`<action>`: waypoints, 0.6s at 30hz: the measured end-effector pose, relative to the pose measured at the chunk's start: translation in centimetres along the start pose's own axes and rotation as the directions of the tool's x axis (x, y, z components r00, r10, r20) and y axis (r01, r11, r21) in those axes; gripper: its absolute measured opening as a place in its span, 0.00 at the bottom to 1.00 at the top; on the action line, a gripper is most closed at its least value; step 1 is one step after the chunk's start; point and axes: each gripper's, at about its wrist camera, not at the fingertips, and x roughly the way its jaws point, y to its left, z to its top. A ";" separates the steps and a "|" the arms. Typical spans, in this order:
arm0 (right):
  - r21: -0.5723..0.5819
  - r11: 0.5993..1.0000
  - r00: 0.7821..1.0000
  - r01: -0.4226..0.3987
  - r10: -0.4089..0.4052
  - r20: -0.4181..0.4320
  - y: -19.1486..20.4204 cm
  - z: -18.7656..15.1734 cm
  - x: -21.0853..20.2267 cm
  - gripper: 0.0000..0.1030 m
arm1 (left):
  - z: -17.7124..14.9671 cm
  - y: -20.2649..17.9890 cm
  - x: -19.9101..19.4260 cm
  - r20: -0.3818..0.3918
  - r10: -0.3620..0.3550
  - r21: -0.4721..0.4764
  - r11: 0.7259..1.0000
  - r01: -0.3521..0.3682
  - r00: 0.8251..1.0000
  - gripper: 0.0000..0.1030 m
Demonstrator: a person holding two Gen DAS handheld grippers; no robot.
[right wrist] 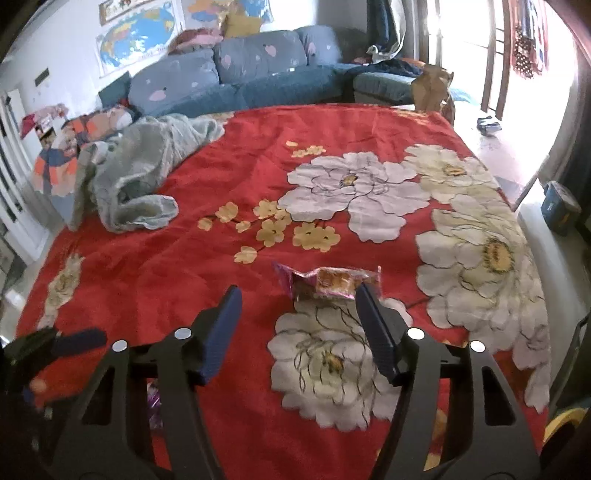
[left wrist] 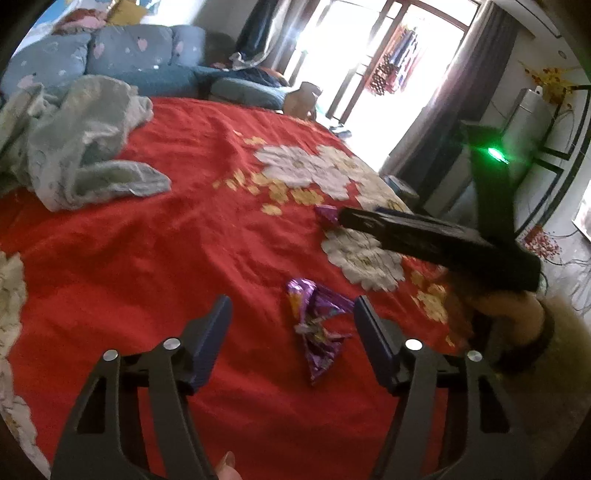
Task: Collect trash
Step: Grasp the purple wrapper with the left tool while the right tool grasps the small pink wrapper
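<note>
Mostly the 2 views show a bed under a red bedspread [right wrist: 147, 277] printed with large white flowers and small yellow ones. A rumpled grey-green blanket [right wrist: 140, 177] lies toward its far left, and a blue sofa [right wrist: 258, 70] stands beyond, with a world map [right wrist: 136, 33] on the wall and bright glass doors [left wrist: 354, 55] to the right. The left gripper [left wrist: 291, 321] is spread wide above a crumpled purple wrapper [left wrist: 317, 325]. The right gripper [right wrist: 299, 310] is also spread wide, near a pink snack wrapper [right wrist: 328, 282] lying on the spread.
</note>
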 end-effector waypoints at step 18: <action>0.035 0.999 0.999 0.004 -0.002 -0.052 -1.3 0.3 3.9 0.17 | -2.1 -2.2 4.4 -0.129 -0.030 0.038 0.999 0.035 0.991 0.27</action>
